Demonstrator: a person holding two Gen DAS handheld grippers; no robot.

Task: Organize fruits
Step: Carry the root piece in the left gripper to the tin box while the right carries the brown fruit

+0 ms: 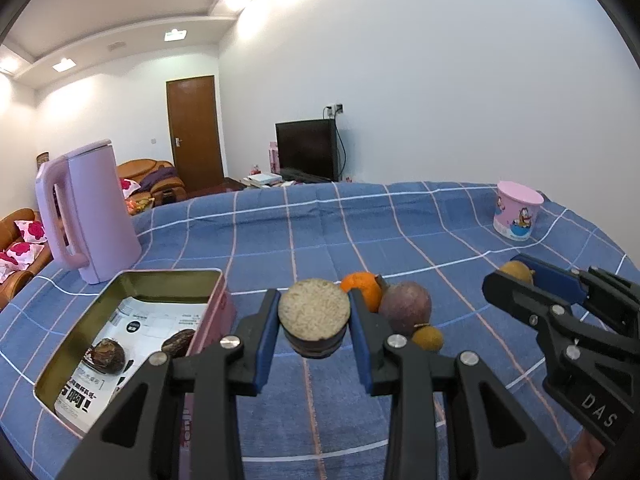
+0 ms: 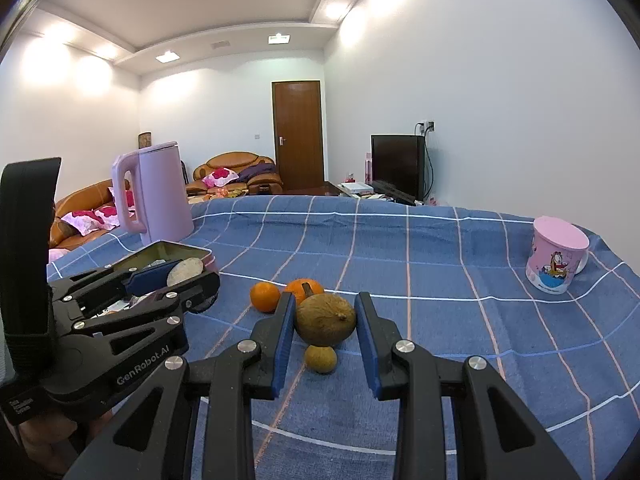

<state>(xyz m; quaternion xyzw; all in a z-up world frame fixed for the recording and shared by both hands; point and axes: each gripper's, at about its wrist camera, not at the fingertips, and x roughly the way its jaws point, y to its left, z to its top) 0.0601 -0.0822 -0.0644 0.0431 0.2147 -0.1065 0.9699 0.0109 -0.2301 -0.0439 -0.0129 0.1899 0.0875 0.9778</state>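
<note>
Both tongs loaded, I'm mid-carry. Left gripper (image 1: 314,322) clamps a cut fruit half (image 1: 314,316): pale grainy face, dark rind, held above the cloth just right of the tin box (image 1: 132,280). Right gripper (image 2: 325,326) pinches a dull brown round fruit (image 2: 326,319) over the remaining pile. Next, I think: swing left over the tin, release gently; the tin's metal walls are low.

Left tongs (image 1: 314,320) clamped shut; right tongs (image 2: 326,322) clamped shut
</note>
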